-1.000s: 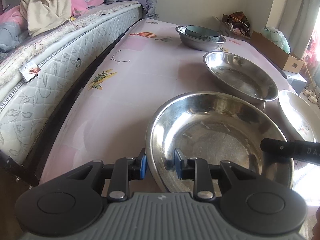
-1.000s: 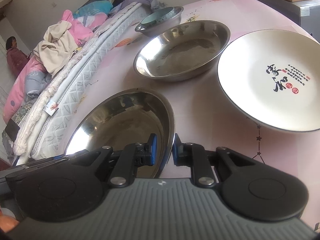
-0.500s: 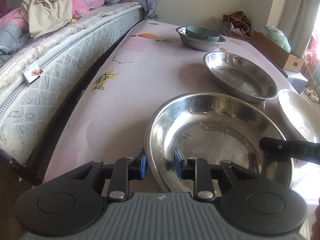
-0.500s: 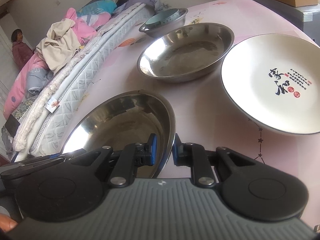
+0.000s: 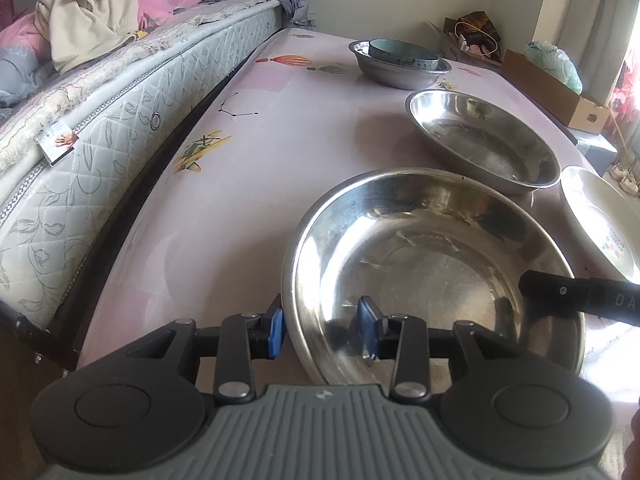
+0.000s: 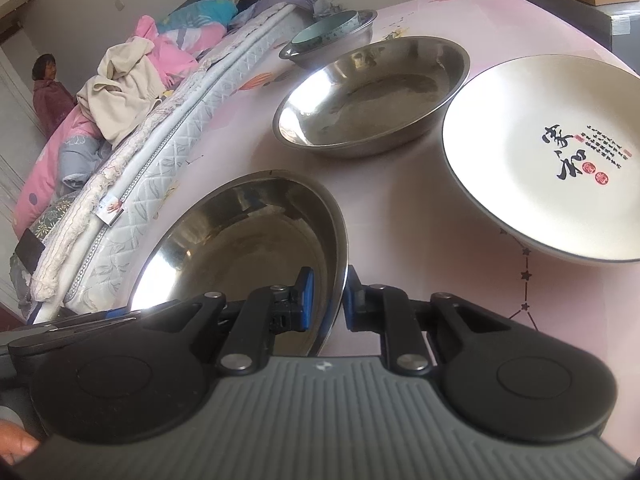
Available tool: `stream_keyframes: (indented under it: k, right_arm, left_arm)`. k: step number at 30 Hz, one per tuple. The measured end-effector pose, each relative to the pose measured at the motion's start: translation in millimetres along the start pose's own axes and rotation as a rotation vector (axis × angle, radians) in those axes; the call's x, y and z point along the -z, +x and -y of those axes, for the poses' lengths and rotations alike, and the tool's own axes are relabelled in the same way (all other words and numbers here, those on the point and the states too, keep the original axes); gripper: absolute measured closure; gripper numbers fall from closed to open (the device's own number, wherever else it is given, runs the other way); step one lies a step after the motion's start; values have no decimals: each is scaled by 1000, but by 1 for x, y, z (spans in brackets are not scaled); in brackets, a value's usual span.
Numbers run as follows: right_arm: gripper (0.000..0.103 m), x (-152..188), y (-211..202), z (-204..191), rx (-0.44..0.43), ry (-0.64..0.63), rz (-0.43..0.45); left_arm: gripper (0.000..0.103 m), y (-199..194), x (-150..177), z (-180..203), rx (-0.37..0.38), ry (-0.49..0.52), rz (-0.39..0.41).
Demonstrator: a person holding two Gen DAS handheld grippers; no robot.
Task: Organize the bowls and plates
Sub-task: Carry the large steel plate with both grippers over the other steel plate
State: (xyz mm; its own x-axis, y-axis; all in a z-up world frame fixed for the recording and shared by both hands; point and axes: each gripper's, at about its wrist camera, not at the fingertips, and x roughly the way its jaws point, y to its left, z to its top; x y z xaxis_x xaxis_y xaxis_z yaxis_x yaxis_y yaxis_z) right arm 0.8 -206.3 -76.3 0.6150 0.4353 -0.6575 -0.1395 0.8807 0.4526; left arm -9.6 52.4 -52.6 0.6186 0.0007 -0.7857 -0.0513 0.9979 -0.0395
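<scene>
A wide steel bowl (image 5: 432,264) (image 6: 248,240) sits nearest me on the pink table (image 5: 280,120). My left gripper (image 5: 321,330) straddles its near rim; the jaws are opening, and the inner pad stands clear of the bowl wall. My right gripper (image 6: 328,300) is shut on the same bowl's right rim, and its black finger (image 5: 580,298) shows in the left wrist view. Behind lie a second steel bowl (image 5: 480,144) (image 6: 372,92) and a white plate (image 5: 600,216) (image 6: 552,160) with black writing. Farthest back, a teal bowl (image 5: 400,54) (image 6: 324,32) rests inside a small steel bowl (image 5: 396,74).
A mattress (image 5: 100,120) piled with clothes (image 5: 92,20) runs along the table's left side. A cardboard box (image 5: 560,92) stands past the right edge. A person (image 6: 46,92) stands far off at the left of the right wrist view.
The left gripper's jaws have spread apart and let go of the near bowl's rim. The right gripper stays shut on the rim; the bowl has not moved.
</scene>
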Motion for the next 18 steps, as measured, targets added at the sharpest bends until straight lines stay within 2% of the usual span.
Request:
stream_keyframes:
  k: [10, 18]
  right_arm:
    - [90, -1, 1, 8, -40, 7, -4]
    - [87, 0, 0, -1, -13, -33, 1]
  left_arm:
    - [62, 6, -4, 6, -32, 8, 5]
    - [63, 4, -4, 7, -36, 16, 4]
